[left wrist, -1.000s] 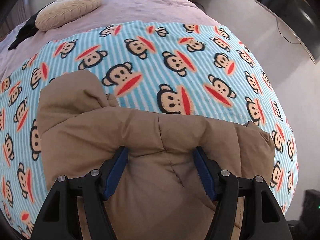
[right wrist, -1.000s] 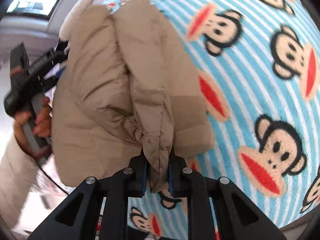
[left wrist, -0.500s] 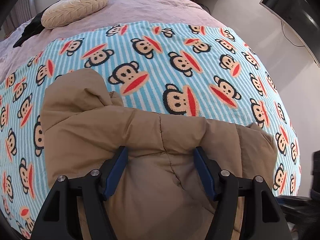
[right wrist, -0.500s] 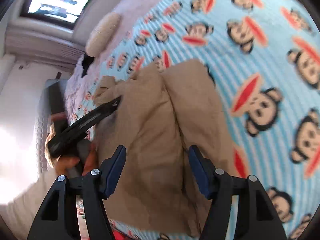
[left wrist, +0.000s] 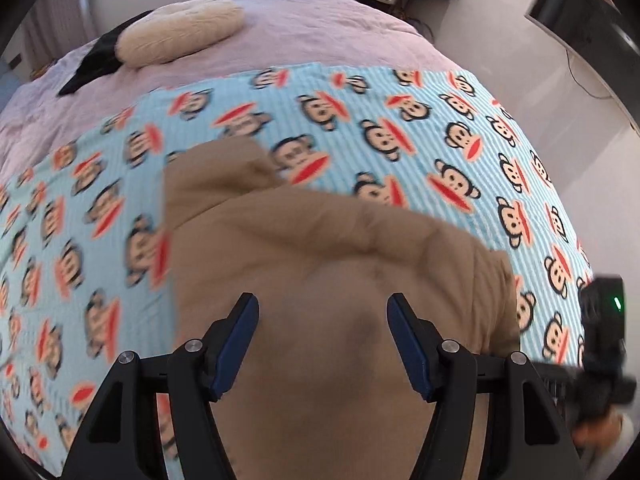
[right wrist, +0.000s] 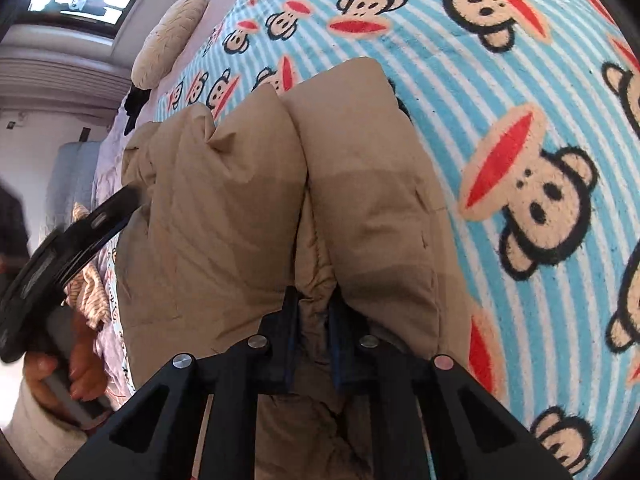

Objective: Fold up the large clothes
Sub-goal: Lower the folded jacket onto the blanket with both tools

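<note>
- A bedroom: a bed [left wrist: 320,36] under a mauve cover, with a blue striped monkey-print blanket [left wrist: 400,120] spread across its near half; a cream pillow [left wrist: 180,38] sits at the far end.
- The right gripper [right wrist: 314,320] is closed on a bunched ridge of the tan padded coat [right wrist: 248,208], at the coat's near edge.
- The left gripper [left wrist: 322,320] hangs over the coat with its jaws spread apart, holding nothing; whether the tips touch the cloth I cannot tell.
- The coat lies on the blanket in a thick bundle, puffy panels side by side.
- It looks soft, bulky and springy, probably light, with a smooth shell that may slip; a pinch on a seam or doubled edge should hold best.
- The left gripper would best take the coat's edge opposite the right one.
</note>
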Tool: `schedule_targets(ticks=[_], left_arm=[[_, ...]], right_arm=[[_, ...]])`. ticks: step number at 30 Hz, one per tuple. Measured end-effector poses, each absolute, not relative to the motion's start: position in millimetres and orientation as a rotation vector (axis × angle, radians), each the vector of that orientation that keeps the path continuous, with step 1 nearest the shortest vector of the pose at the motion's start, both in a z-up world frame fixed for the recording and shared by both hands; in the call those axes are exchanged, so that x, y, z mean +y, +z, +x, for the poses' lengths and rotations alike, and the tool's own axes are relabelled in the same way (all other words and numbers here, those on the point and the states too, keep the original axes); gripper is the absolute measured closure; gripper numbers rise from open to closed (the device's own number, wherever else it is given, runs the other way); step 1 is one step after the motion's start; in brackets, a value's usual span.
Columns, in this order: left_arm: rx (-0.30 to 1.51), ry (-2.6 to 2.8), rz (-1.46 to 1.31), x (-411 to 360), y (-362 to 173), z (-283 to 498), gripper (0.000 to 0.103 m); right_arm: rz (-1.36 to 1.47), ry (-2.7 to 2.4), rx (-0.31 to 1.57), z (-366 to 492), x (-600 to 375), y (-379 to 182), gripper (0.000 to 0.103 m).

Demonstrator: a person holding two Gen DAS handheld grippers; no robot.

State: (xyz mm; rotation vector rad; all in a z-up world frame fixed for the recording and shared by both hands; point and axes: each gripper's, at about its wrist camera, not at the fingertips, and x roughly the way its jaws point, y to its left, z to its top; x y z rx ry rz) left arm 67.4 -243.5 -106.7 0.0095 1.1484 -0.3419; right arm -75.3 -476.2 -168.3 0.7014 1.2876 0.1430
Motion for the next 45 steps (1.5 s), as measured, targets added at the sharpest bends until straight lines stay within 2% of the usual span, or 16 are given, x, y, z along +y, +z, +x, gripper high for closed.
schedule_targets(ticks=[7, 11, 14, 17, 25, 28, 30, 32, 34, 36, 38, 39, 40, 45], left_arm=[[1.302, -0.313, -0.182, -175.1, -128.4, 28.6, 0.035], [1.368, -0.366, -0.333, -169.6, -151.0, 16.0, 0.035], [1.364, -0.365, -0.327, -173.4, -154.2, 12.7, 0.031], [1.373, -0.370, -0.337, -172.4, -157.0, 13.2, 0.031], [1.370, -0.381, -0.371, -155.8, -155.4, 16.0, 0.031], [1.362, -0.396, -0.365, -153.6, -153.5, 18.3, 0.031], [1.365, -0.405, -0.368, -150.6, -154.2, 20.7, 0.031], [1.370, -0.410, -0.374, -147.3, -156.0, 22.7, 0.031], [1.371, -0.411, -0.383, -147.8, -157.9, 25.5, 0.031], [1.374, -0.411, -0.395, -148.8, -160.4, 26.3, 0.031], [1.377, -0.404, -0.395, -153.2, -163.5, 27.9, 0.031], [1.378, -0.401, -0.392, -155.3, -164.9, 29.1, 0.030], [1.380, -0.397, -0.385, -158.4, -166.4, 30.2, 0.023], [1.383, -0.380, -0.334, -178.0, -171.1, 37.3, 0.022]], right_arm=[[0.706, 0.160, 1.302, -67.5, -474.1, -171.8, 0.091], [0.674, 0.162, 1.321, -62.7, -470.3, -170.9, 0.091], [0.655, 0.157, 1.336, -60.0, -468.4, -169.3, 0.091], [0.635, 0.147, 1.354, -59.1, -465.4, -165.4, 0.090], [0.532, 0.108, 1.362, -67.5, -463.3, -138.4, 0.074], [0.512, 0.090, 1.339, -69.6, -470.6, -125.4, 0.063], [0.519, 0.077, 1.313, -70.0, -479.2, -117.7, 0.050], [0.521, 0.067, 1.308, -68.9, -485.6, -115.9, 0.043], [0.515, 0.072, 1.315, -67.3, -486.9, -117.1, 0.041], [0.505, 0.089, 1.324, -64.8, -483.3, -118.7, 0.027], [0.488, 0.102, 1.328, -63.2, -476.2, -119.4, 0.018], [0.463, 0.100, 1.325, -62.4, -472.0, -119.2, 0.018], [0.440, 0.097, 1.327, -61.1, -469.0, -119.4, 0.018], [0.410, 0.095, 1.339, -54.8, -464.6, -123.8, 0.017]])
